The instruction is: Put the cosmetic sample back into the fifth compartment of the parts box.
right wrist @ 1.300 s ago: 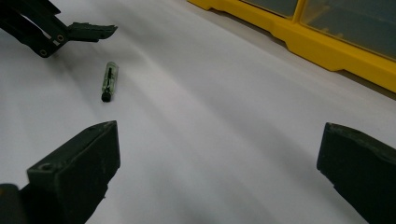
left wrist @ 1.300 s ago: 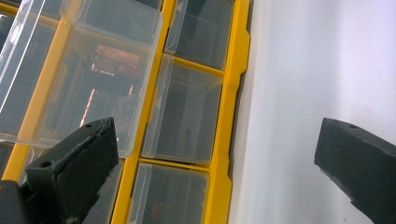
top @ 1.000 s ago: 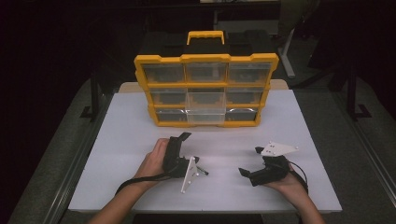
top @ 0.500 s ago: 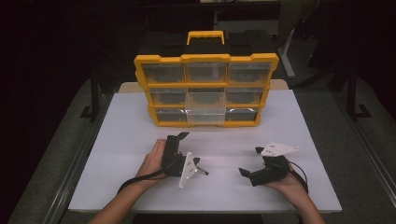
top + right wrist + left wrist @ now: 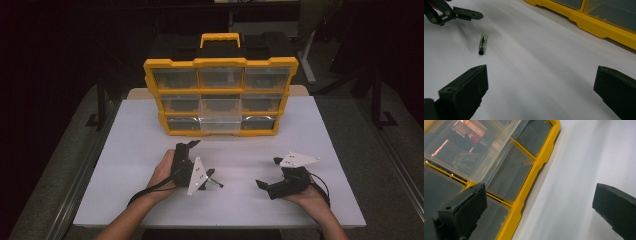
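A yellow-framed organizer (image 5: pixel 220 97) with clear drawers and a yellow handle stands upright at the back of the white table. My left gripper (image 5: pixel 200 158) rests in front of it, open, jaws spread wide with nothing between them. The left gripper view looks up along the open left gripper (image 5: pixel 539 205) at the organizer's drawers (image 5: pixel 509 177); one clear drawer (image 5: pixel 474 147) sticks out. A small clear tube with a black cap (image 5: pixel 218 183) (image 5: pixel 482 44) lies on the table just right of the left gripper. My right gripper (image 5: pixel 268 172) (image 5: pixel 540 87) is open and empty, pointing left toward the tube.
The white table top (image 5: pixel 135 145) extends left and right of the organizer, with its front edge near the person's forearms. In the right gripper view, the organizer's yellow base (image 5: pixel 599 27) runs across the top right, and a jaw of the left gripper (image 5: pixel 465 13) is at top left.
The left hand has turned its gripper slightly, shifting the grey plate a little up and left. The right gripper and the tube have stayed in place.
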The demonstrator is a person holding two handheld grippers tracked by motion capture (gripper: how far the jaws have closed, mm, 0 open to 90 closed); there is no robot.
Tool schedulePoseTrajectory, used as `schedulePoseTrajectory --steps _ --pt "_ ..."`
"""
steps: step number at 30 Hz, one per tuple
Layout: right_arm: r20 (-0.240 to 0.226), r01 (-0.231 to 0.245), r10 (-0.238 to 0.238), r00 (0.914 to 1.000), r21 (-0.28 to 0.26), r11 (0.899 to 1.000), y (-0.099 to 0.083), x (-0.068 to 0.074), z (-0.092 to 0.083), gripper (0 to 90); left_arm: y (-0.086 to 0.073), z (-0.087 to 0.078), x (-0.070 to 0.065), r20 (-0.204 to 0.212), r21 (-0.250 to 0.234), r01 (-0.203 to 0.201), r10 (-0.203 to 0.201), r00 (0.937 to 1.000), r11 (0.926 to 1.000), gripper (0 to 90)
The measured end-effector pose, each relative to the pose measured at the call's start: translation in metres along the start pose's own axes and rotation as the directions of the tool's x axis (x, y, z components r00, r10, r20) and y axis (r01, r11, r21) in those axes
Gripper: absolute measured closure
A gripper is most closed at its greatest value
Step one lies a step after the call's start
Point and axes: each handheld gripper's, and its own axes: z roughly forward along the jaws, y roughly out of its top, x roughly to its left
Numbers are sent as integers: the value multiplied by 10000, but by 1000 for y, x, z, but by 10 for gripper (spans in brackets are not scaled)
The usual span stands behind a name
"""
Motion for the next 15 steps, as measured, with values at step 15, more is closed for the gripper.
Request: schedulePoseTrajectory --steps 15 --pt "10 -3 3 10000 1 10000 0 0 0 0 -3 1 4 570 14 1472 -1470 9875 9891 0"
